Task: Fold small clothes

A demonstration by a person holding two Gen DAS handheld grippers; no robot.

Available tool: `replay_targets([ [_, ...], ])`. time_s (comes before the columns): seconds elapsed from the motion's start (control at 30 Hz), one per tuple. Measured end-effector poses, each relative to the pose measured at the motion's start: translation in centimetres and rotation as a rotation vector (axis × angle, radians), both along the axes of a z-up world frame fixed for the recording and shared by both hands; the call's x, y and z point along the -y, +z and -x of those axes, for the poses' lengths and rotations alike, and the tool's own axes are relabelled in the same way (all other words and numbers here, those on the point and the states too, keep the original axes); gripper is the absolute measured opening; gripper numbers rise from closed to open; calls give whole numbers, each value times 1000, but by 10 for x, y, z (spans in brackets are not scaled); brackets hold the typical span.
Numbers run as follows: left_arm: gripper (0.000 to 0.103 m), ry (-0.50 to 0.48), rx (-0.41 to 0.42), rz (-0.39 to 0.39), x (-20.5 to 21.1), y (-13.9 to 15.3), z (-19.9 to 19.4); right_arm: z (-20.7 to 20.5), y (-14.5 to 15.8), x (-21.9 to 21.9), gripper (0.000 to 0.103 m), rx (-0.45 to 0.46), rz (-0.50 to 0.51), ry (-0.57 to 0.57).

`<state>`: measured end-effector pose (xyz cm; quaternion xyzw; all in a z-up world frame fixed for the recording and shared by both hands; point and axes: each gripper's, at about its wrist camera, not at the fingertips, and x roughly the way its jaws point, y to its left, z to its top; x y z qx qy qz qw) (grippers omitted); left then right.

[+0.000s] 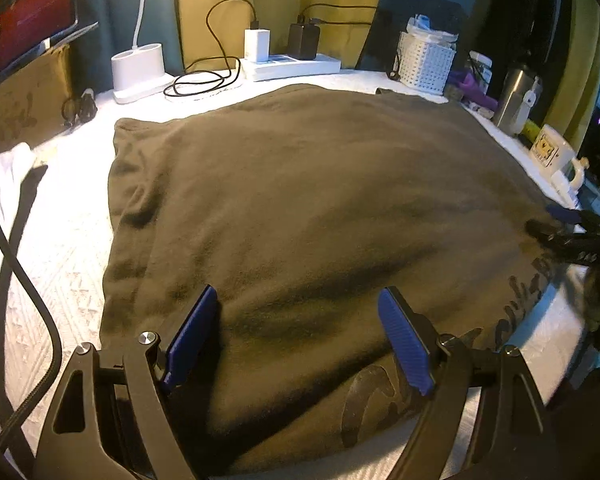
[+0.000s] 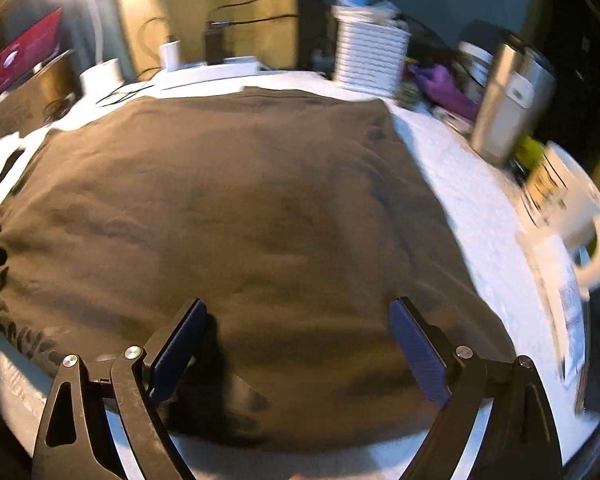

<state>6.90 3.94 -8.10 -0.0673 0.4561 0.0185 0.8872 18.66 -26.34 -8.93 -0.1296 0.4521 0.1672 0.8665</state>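
Both grippers' jaws stand released above one brown garment (image 1: 300,200), spread flat, long axis running left-right.

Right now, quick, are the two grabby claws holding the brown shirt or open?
Left gripper: open, holding nothing, over the brown shirt.
Right gripper: open, holding nothing, also over the shirt.

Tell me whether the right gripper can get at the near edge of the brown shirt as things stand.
Probably yes: the right gripper hangs open just over the brown shirt, whose near edge lies bare on the white cloth, nothing between.
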Motion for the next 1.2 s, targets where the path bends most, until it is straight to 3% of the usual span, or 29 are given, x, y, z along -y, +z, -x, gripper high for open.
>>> replay_targets([
  [0.1,82,-6,-11,-47,6,0,-2,-2,3,13,93,-4,-42,-39],
  [0.17,82,-4,6,-29,6,5,1,-1,4,15,93,2,-38,-52],
  [0.27,83,10,65,7,5,18,6,3,7,18,93,25,-15,-60],
  [0.53,83,90,201,-33,7,51,6,11,25,54,93,80,11,-169],
  [0.67,83,80,231,-34,14,60,-1,16,33,74,93,99,-11,-203],
  [1.03,83,-37,261,-38,54,73,-15,39,32,104,93,40,-108,-249],
  [1.2,83,-37,260,-43,54,75,-14,44,24,108,93,-23,-217,-253],
])
